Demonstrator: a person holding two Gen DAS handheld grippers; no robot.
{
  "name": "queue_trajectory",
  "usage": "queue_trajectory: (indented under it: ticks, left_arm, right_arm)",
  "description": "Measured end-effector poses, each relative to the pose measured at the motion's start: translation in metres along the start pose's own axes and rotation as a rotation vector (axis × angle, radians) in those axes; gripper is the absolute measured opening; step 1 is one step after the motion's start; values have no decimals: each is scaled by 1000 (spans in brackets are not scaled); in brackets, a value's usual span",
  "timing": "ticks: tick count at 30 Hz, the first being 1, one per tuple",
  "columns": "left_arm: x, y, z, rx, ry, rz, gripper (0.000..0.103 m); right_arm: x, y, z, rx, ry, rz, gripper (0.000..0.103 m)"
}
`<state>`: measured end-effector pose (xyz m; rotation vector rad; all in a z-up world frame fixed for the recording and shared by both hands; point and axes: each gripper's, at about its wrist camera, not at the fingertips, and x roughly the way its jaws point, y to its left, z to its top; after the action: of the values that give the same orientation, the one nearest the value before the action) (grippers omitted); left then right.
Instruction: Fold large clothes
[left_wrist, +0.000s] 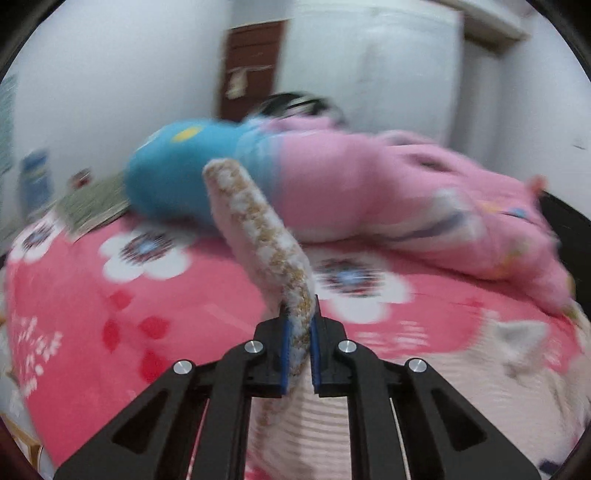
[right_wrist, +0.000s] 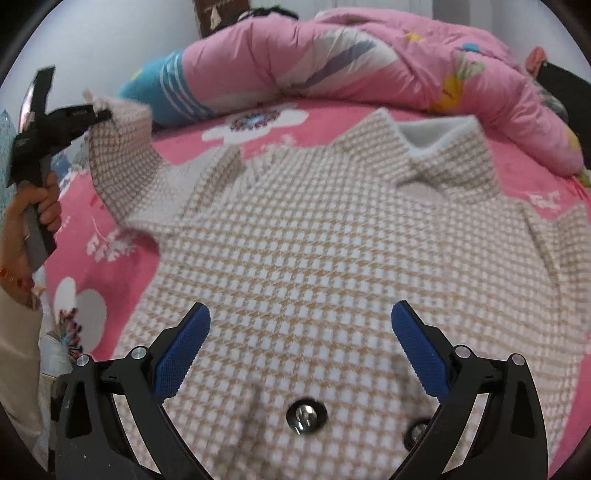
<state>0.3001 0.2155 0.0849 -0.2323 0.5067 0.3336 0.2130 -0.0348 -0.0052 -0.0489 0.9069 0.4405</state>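
Beige houndstooth coat (right_wrist: 314, 240) lies flat, sleeve (right_wrist: 122, 166) lifted, collar up.

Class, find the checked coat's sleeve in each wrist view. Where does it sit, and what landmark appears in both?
Left wrist: sleeve centre, rising from the left claw.
Right wrist: sleeve upper left, lifted by that claw.
Shared landmark: blue pillow.

One checked coat (right_wrist: 303, 236), two round metal buttons (right_wrist: 306, 415) on it, two tools — left (left_wrist: 298, 328), right (right_wrist: 301, 332) — one pink quilt (right_wrist: 369, 62), one blue pillow (left_wrist: 173, 173), one bed (left_wrist: 110, 295).
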Motion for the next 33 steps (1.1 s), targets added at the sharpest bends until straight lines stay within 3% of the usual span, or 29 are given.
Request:
queue_trajectory:
  ticks: [5,9,10,11,13,17,21,27,30,33]
  left_arm:
    - [-59,-94,-19,157,4,-211,9]
    - [-72,-148,-66,217,119,-341,18]
    - [-72,-157,-80,228,148,-359,32]
    - [-70,-164,-96,235,183,-381,58]
    - [-68,-173,-127,253,224,-417,79]
    - [-75,-178,-172,313,235,-411,85]
    - [-82,-160,-187,233,233,-424,97]
    - [-67,-136,-214,177,311,-377,98]
    - [-57,-125,-233,166,369,-368,98]
    - [-58,-120,-238,163,351,-397,98]
  right_arm:
    - [-40,-20,-18,56,-45,-22,95]
    - [-63,-44,-44,105,-37,-59,95]
    - [-65,-49,-51,116,-25,-65,95]
    - [-65,-55,-57,129,-9,-69,95]
    - [-63,-69,-71,160,41,-87,95]
    - [-61,-82,-88,178,91,-127,95]
    - [-54,-84,-92,170,112,-145,95]
    - [-16,-75,-100,117,204,-168,95]
    - [-8,-73,-102,122,198,-177,95]
    - [-3,-77,-102,140,197,-158,96]
